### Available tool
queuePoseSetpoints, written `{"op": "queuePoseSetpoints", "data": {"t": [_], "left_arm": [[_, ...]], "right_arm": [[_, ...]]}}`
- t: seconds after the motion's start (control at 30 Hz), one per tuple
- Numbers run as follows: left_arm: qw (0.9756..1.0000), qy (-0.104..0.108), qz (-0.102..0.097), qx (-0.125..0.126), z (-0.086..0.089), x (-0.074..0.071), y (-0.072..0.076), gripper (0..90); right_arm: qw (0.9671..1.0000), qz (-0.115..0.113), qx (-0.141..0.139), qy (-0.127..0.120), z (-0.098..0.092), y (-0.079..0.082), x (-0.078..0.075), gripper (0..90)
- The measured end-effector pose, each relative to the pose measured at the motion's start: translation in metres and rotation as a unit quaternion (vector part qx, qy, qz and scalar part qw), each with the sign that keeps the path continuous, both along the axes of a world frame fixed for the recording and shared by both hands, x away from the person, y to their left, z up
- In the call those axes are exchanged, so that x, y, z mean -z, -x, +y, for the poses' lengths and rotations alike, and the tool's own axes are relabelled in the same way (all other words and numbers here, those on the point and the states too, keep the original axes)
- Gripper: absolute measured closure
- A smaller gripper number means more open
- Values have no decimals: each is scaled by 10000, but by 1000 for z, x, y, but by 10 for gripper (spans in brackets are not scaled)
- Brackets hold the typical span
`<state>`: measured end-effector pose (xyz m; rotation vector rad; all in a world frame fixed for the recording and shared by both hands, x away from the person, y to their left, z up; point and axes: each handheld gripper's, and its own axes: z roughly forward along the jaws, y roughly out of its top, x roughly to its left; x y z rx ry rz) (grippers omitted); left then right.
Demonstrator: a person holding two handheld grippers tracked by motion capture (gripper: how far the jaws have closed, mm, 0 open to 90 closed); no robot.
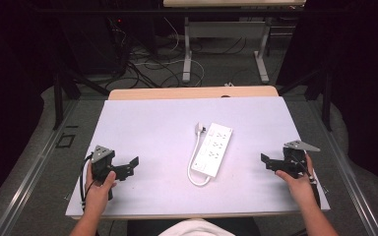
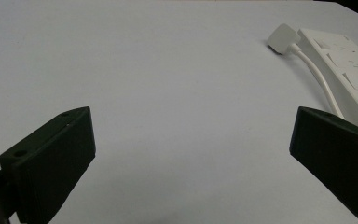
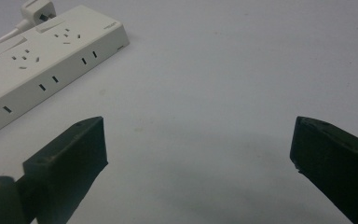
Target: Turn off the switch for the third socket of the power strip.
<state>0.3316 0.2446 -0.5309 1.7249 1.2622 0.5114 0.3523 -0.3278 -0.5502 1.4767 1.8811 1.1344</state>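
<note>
A power strip (image 1: 214,149) lies on the table (image 1: 152,128) just right of the frame's centre, its plug (image 1: 200,129) at its upper left and its cable (image 1: 195,162) looping down its left side. The left gripper (image 1: 130,166) sits at lower left, the right gripper (image 1: 268,162) at lower right, both well apart from the strip.

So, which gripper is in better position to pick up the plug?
Probably the left gripper: the plug and its cable lie on the power strip's left side. The right gripper, also open, faces the strip's far side.
</note>
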Motion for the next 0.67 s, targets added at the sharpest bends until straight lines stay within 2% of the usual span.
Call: {"op": "queuePoseSetpoints", "data": {"t": [0.03, 0.13, 0.27, 0.4, 0.47, 0.67], "left_arm": [[10000, -1, 12, -3, 0, 0, 0, 1], [10000, -7, 18, 4, 0, 0, 0, 1], [10000, -17, 20, 6, 1, 1, -1, 1], [10000, -18, 12, 3, 1, 1, -1, 2], [10000, -23, 13, -1, 1, 1, -1, 1], [10000, -55, 2, -3, 2, 1, -2, 1]], "right_arm": [[10000, -51, 58, 9, 0, 0, 1, 32], [10000, 23, 66, 6, 0, 0, 1, 32], [9999, 7, 114, 94, -2, 0, 3, 34], [9998, 8, 183, 60, -1, 0, 4, 34], [9998, -11, 149, 111, -2, 0, 5, 35], [9999, 63, 145, 55, -1, 0, 5, 37]]}}
